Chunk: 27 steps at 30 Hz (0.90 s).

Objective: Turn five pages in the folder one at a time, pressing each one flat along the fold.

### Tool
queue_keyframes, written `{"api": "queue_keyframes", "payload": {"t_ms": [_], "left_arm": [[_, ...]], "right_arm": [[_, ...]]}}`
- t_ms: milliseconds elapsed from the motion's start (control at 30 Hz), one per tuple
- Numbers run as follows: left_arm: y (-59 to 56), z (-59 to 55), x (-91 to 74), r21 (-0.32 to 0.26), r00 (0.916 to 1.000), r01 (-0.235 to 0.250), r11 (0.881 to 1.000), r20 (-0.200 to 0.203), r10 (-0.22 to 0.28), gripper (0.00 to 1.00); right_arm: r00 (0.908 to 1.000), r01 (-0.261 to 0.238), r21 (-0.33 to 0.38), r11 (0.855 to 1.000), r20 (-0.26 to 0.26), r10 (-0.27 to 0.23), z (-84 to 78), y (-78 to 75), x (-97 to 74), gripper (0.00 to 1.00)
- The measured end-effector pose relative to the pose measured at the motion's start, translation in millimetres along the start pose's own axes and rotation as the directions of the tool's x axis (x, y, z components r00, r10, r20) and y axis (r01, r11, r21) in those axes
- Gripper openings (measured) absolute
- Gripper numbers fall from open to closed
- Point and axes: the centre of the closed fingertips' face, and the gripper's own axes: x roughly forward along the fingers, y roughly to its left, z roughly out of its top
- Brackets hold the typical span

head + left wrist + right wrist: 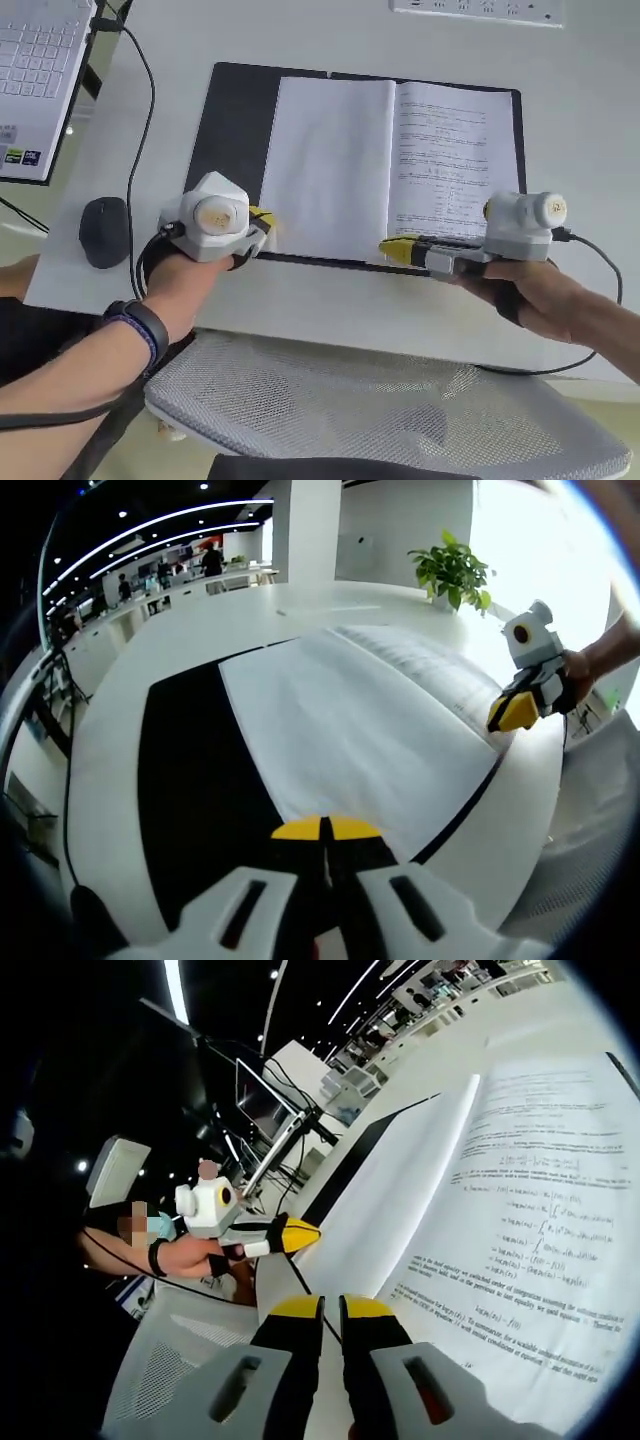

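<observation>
Your folder [232, 120] lies open at centre frame in the head view. Your left gripper [263, 219] and right gripper [398, 250] rest at its lower edge, jaws closed, gripping nothing.

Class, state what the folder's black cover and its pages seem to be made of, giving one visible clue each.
Black cover: probably plastic or coated board, matt; it lies flat without glare. Pages: thin white paper, matt; the right one carries printed text, and they curve at the fold.

Left hand-held gripper [322, 829] jaws together; right hand-held gripper [332, 1307] likewise.
</observation>
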Motion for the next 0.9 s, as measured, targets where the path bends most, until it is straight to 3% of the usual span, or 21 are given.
{"api": "queue_keyframes", "payload": {"t_ms": [167, 233, 400, 600, 767, 900], "left_arm": [[-1.8, 2.6, -1.2, 0.017, 0.9997, -0.002, 1.0, -0.025, 0.003, 0.0], [-5.6, 7.4, -3.2, 0.015, 0.9997, 0.012, 1.0, -0.02, -0.012, 0.05], [-12.1, 21.1, -10.2, 0.042, 0.9994, 0.033, 0.999, -0.001, -0.033, 0.14], [-15.9, 36.3, -23.4, 0.054, 0.9985, 0.051, 0.997, 0.017, -0.052, 0.23], [-14.3, 50.3, -40.2, 0.058, 0.9974, 0.053, 0.997, 0.046, -0.055, 0.31], [-12.0, 61.5, -54.7, 0.076, 0.9959, 0.053, 0.996, 0.069, -0.059, 0.38]], "right_arm": [[0.9966, 0.076, -0.032, 0.997, 0.033, -0.075, 12.1, -6.7, -12.1, 0.08], [0.9927, 0.115, -0.056, 0.992, 0.042, -0.113, 17.4, -10.2, -18.6, 0.11], [0.9851, 0.139, -0.057, 0.989, 0.11, -0.132, 35.0, -7.4, -35.8, 0.14], [0.9599, 0.239, -0.087, 0.967, 0.171, -0.222, 48.5, -15.6, -64.6, 0.23], [0.9305, 0.33, -0.104, 0.938, 0.204, -0.304, 51.5, -23.5, -93.7, 0.35], [0.9145, 0.361, -0.102, 0.927, 0.234, -0.33, 53.7, -22.5, -111.6, 0.44]]}}
